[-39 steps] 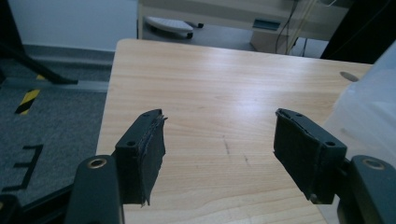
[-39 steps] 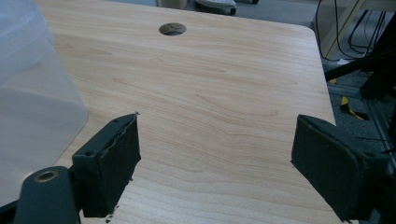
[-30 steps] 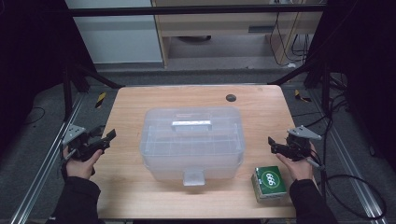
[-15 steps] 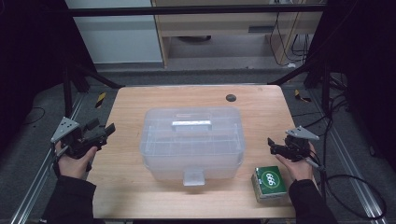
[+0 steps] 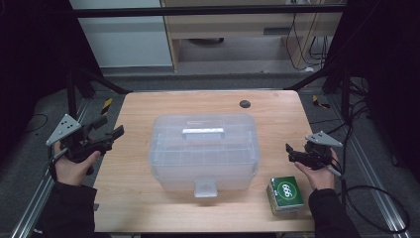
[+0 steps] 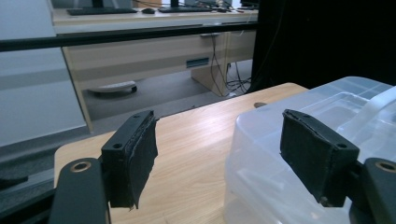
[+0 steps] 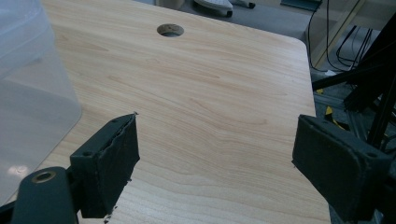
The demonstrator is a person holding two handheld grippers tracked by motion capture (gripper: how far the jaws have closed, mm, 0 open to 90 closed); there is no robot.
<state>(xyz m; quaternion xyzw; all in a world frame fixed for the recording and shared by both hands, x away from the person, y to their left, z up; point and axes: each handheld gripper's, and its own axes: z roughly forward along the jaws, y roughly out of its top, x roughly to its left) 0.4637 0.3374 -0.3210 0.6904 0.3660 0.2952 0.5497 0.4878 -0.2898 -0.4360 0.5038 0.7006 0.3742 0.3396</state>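
Note:
A clear plastic storage box [image 5: 204, 151] with its lid on, a white handle [image 5: 202, 131] on top and a front latch [image 5: 205, 187], stands in the middle of the wooden table [image 5: 143, 203]. A small green carton [image 5: 286, 193] lies at the front right. My left gripper [image 5: 111, 128] is open, held off the table's left edge and pointing at the box. In the left gripper view, the left gripper [image 6: 224, 156] has nothing between its jaws, with the box [image 6: 345, 100] ahead on the right. My right gripper [image 5: 290, 152] is open beside the box's right end. The right gripper [image 7: 215, 163] stands over bare wood.
A round cable hole [image 5: 244, 103] lies in the table behind the box; the right gripper view shows the hole [image 7: 170, 30] too. Black frame struts [image 5: 99, 82] stand at both back corners. Aluminium rails [image 5: 34, 208] run along the table's sides. A desk [image 6: 140, 46] stands beyond.
My left gripper has moved a little left and away from the table edge, rising slightly. The right gripper has hardly moved. The box and carton have stayed put.

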